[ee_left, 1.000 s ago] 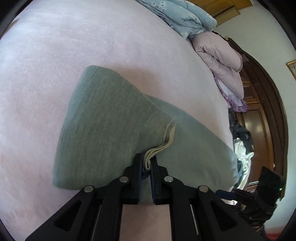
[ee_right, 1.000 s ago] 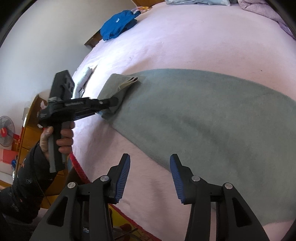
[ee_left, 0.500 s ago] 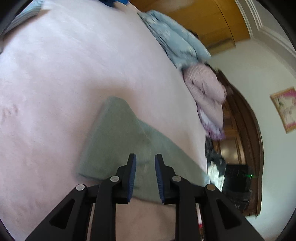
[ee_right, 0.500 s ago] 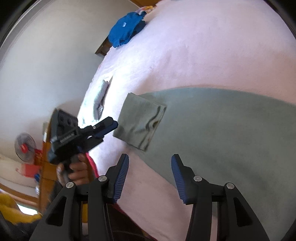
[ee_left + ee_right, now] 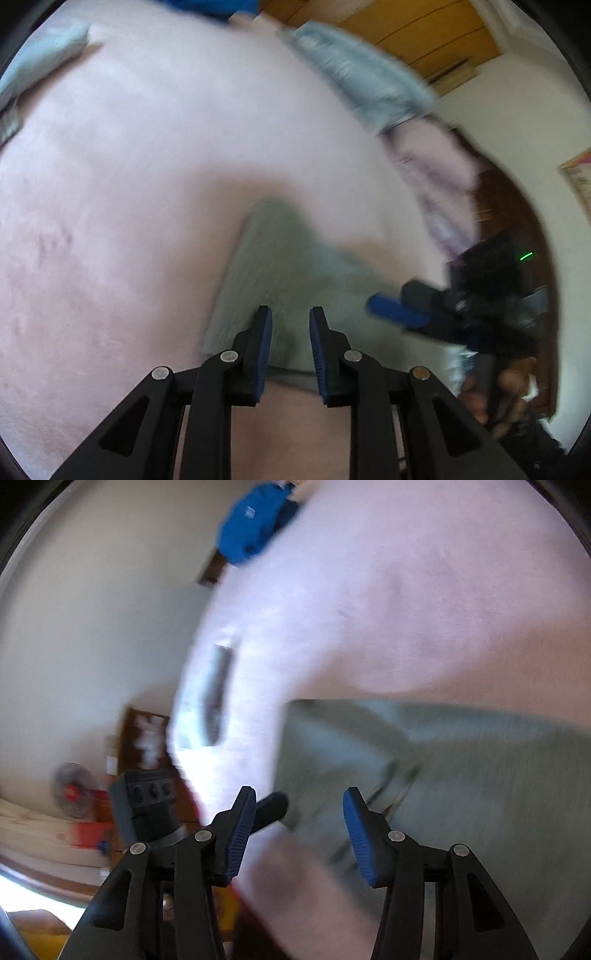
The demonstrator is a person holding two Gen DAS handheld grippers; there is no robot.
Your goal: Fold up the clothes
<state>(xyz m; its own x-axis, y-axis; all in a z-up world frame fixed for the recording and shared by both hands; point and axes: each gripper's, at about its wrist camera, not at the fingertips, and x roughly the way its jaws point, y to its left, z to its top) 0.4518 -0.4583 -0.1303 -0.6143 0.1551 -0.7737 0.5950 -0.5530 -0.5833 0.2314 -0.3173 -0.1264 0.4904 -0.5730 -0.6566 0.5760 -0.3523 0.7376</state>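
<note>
While both our grippers hang parted and empty, the green garment [image 5: 461,760] runs lengthwise rightward from the right gripper [image 5: 299,827], its folded end just ahead of the left gripper [image 5: 290,343], which seems nearer.

So a second ago the left gripper [image 5: 290,332] was pinching the green cloth's [image 5: 291,266] folded corner; now its jaws are apart and it's backed off. The right gripper [image 5: 391,314] has swung in at about 3 o'clock.
</note>
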